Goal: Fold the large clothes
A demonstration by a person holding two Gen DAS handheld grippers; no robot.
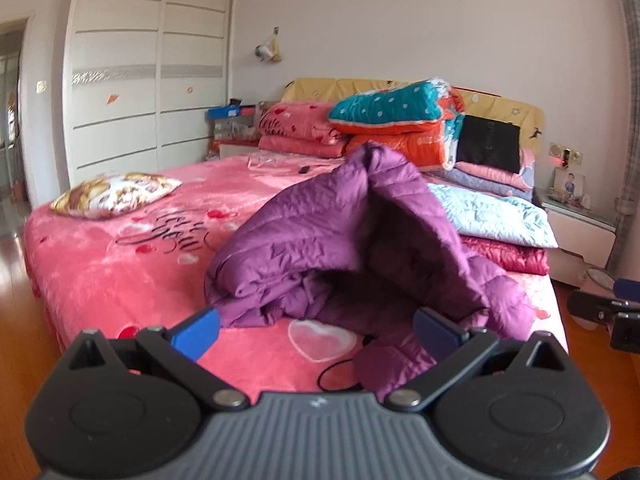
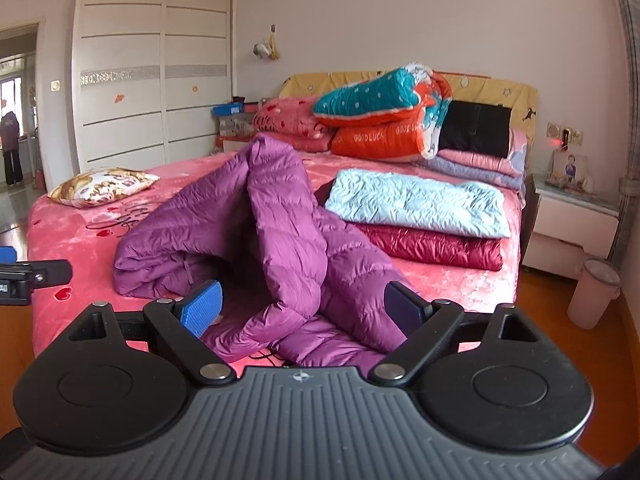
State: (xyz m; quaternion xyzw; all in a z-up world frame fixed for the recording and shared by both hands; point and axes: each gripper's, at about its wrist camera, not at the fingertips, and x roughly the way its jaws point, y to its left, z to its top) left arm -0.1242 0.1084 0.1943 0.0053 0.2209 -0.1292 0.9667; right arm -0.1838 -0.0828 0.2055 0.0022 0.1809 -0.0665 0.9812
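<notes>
Purple jacket (image 1: 340,240), crumpled in a heap near bed's (image 1: 100,272) front edge; left hand-held gripper (image 1: 316,328) and right hand-held gripper (image 2: 304,306) both spread wide, holding nothing.

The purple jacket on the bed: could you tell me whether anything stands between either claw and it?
Nothing visible does. The purple jacket lies heaped on the pink bedspread right ahead of the open left claw and the open right claw. The folded stack sits off to the right.

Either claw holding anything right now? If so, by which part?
Nothing is held. The left claw and right claw are both open, short of the crumpled purple down jacket on the bed.
</notes>
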